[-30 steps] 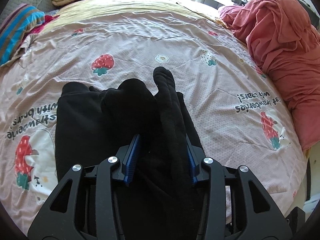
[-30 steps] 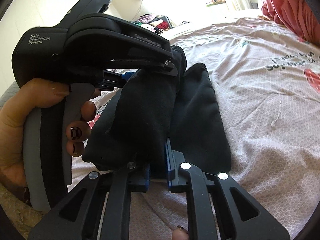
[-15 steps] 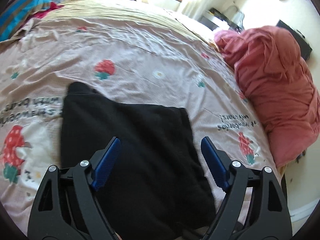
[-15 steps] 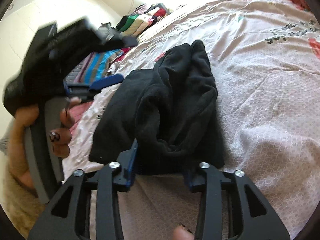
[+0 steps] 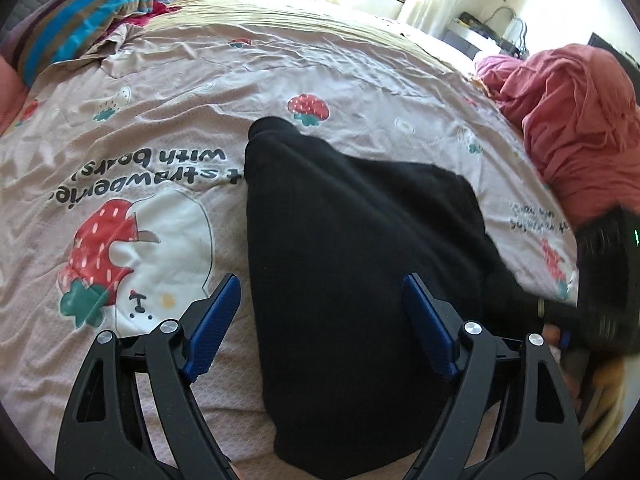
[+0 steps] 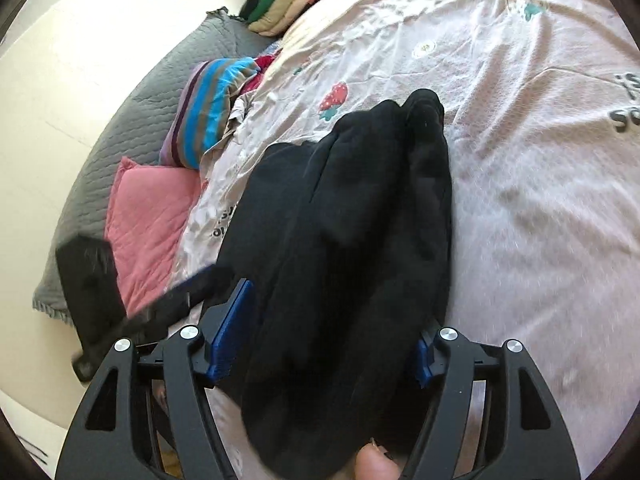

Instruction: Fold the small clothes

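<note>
Garment (image 5: 352,264): lying lengthwise ahead, between both my finger pairs (image 5: 426,324) (image 6: 230,332); left standing apart, right just opening; nothing clamped.

A black, soft fleece-like garment (image 5: 352,264) lies folded on a pink bedsheet printed with strawberries and bears (image 5: 168,128), filling the centre and lower middle of the left wrist view. There it shows a broad, fairly flat top face with a small rounded end poking toward the upper centre, just below a printed strawberry. In the right wrist view the same garment (image 6: 344,248) fills the centre, bunched into long lengthwise rolls and ridges that taper to a rounded tip at upper right of centre.
</note>
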